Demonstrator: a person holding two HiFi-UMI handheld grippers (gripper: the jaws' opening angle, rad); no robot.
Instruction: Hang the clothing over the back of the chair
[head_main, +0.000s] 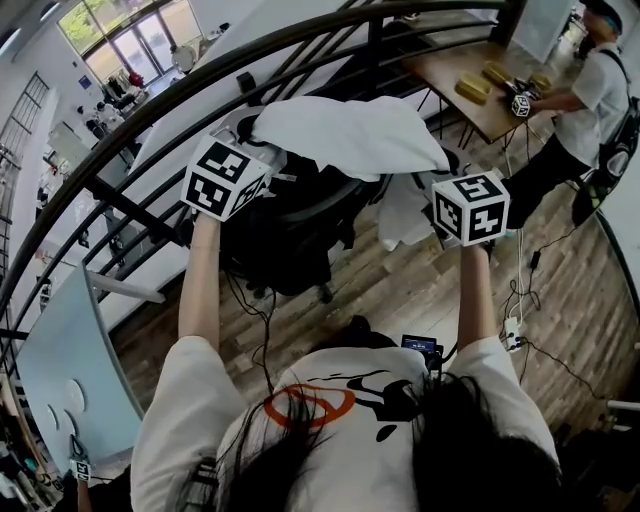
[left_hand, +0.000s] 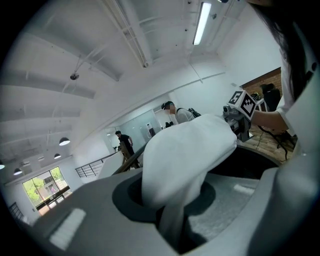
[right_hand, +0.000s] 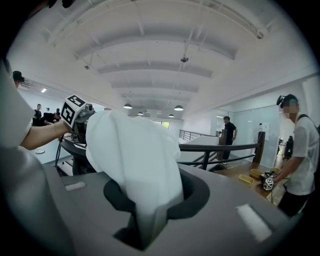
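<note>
Wooden floor (head_main: 400, 290), curved black railing (head_main: 120, 150) behind the chair.
Black chair (head_main: 300, 225) stands mid-floor; the white garment (head_main: 345, 135) is spread over the chair's back (one end trails down its side), with the left gripper (left_hand: 172, 232) and right gripper (right_hand: 145, 230) each clamped tight on a bunched edge above it.

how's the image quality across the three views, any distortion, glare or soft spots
Head view: strong fisheye, the black railing bows into an arc, light even. Left gripper view: dark rounded corners, the ceiling strip light glares white, the white garment close to the lens looks soft. Right gripper view: same dark corners, the garment nearly featureless white, a mosaic patch on the bystander at right.
</note>
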